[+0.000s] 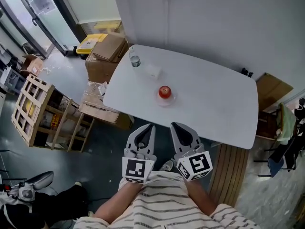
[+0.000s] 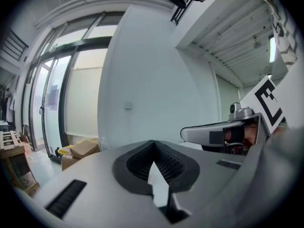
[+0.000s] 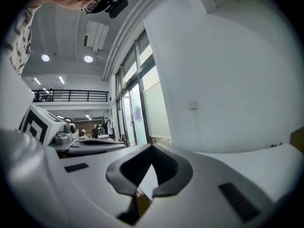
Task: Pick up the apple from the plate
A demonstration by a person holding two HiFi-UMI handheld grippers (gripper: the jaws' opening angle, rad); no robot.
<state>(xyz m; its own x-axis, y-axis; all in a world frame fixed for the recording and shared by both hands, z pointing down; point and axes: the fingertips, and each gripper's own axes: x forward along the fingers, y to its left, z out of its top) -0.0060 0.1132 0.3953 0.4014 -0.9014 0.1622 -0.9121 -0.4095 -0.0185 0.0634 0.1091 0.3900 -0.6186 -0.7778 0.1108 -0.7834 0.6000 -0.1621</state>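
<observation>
Two tools, the left tool (image 1: 147, 127) and the right tool (image 1: 177, 126), are held pressed together, empty. One apple (image 1: 165, 91) is seen on one plate (image 1: 167, 100) on the bench (image 1: 214, 104), well ahead of them.

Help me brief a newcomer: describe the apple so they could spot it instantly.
Find the white table by the wall. Near its middle sits a small clear plate with the apple on it. It is the only red thing there; the bottle and white item beyond it are pale.
</observation>
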